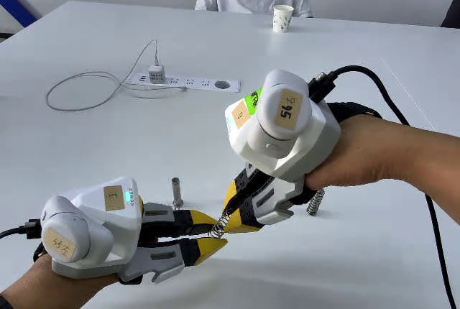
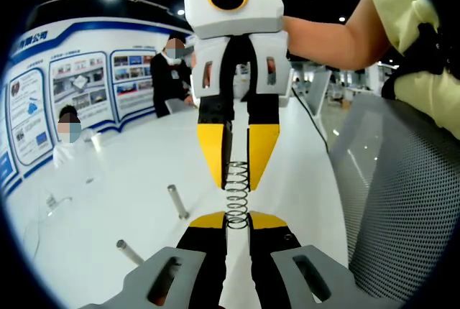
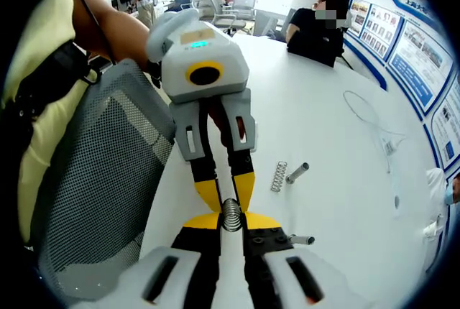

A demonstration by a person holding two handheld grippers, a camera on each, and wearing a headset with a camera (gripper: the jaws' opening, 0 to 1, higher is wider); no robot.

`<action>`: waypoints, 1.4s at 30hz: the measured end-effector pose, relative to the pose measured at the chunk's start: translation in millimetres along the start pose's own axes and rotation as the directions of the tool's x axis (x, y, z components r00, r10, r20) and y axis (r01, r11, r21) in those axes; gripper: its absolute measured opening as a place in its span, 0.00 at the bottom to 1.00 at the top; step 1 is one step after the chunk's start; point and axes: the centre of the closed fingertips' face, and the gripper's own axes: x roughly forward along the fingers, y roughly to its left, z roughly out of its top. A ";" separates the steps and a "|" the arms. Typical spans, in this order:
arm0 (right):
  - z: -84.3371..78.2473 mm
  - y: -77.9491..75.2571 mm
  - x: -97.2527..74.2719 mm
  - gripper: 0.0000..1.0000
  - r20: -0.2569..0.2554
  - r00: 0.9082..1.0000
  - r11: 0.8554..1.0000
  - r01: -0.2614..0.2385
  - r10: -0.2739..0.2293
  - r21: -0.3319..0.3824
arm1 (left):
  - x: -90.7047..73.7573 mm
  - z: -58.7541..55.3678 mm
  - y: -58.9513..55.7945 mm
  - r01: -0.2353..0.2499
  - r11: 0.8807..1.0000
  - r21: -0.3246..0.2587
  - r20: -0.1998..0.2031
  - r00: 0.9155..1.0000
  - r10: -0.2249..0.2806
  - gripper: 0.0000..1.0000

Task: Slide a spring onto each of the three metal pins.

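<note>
Spring [image 1: 218,227], a thin wire coil low in the head view's centre, pinched endwise between yellow-tipped left gripper [image 2: 237,221] and right gripper [image 3: 230,223]; smooth cylindrical pin [image 1: 176,192] upright above-left

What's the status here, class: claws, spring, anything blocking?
Left claw and right claw both shut on one spring, held above the table. Upright pin bare, second spring loose on table. Nothing blocking the pin.

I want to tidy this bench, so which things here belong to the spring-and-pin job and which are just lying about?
Job: held spring, gripped by left tongs and right tongs; loose spring; near pin; far pin.
Lying about: power strip, charger, paper cup.
</note>
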 end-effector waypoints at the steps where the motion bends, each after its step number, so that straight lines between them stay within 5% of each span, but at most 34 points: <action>1: 1.4 0.2 0.1 0.12 0.000 1.000 1.000 0.001 -0.001 -0.004 | 0.0 0.1 0.1 0.000 1.000 0.000 0.001 1.000 0.000 0.11; 16: 1.8 -1.3 2.5 0.12 -0.011 1.000 1.000 0.003 -0.003 -0.012 | 1.7 -1.7 0.9 -0.007 1.000 -0.009 0.006 1.000 0.007 0.11; 42: -16.1 -13.2 -9.1 0.12 -0.041 0.998 0.999 0.039 -0.038 0.027 | -17.2 -19.6 12.5 -0.086 0.989 -0.117 -0.020 0.996 0.084 0.35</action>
